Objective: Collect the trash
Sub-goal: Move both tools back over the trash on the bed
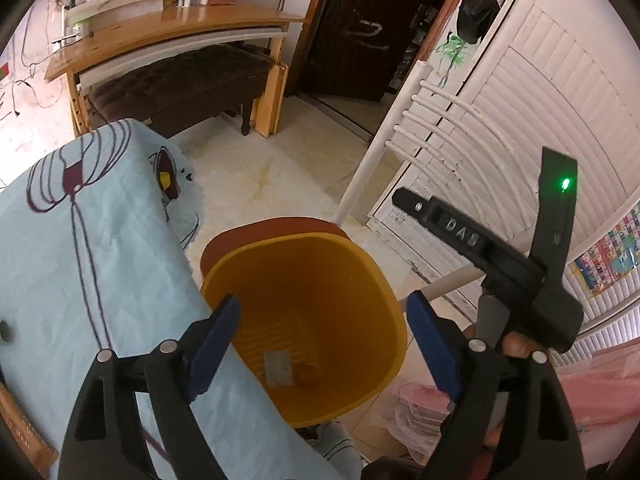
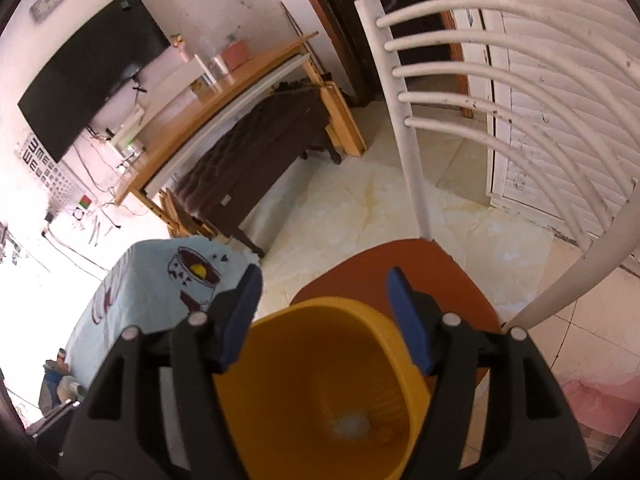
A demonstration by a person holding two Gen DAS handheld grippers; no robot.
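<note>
A yellow bin (image 1: 372, 280) stands on a brown chair seat (image 1: 256, 230) beside the table. At its bottom lie a grey scrap (image 1: 276, 368) and a brownish scrap (image 1: 306, 374). My left gripper (image 1: 324, 320) is open and empty above the bin's mouth. The right gripper's body (image 1: 516, 276) shows in the left wrist view at the right, over the bin's edge. In the right wrist view my right gripper (image 2: 324, 296) is open and empty above the same bin (image 2: 396, 420), with a pale scrap (image 2: 352, 426) blurred at the bottom.
A table with a light blue patterned cloth (image 1: 80, 248) is left of the bin. The white chair back (image 2: 480, 92) rises behind it. A wooden desk (image 1: 160, 28) with a dark bench (image 1: 176, 80) stands across the tiled floor. Pink plastic bags (image 1: 424, 396) lie at the lower right.
</note>
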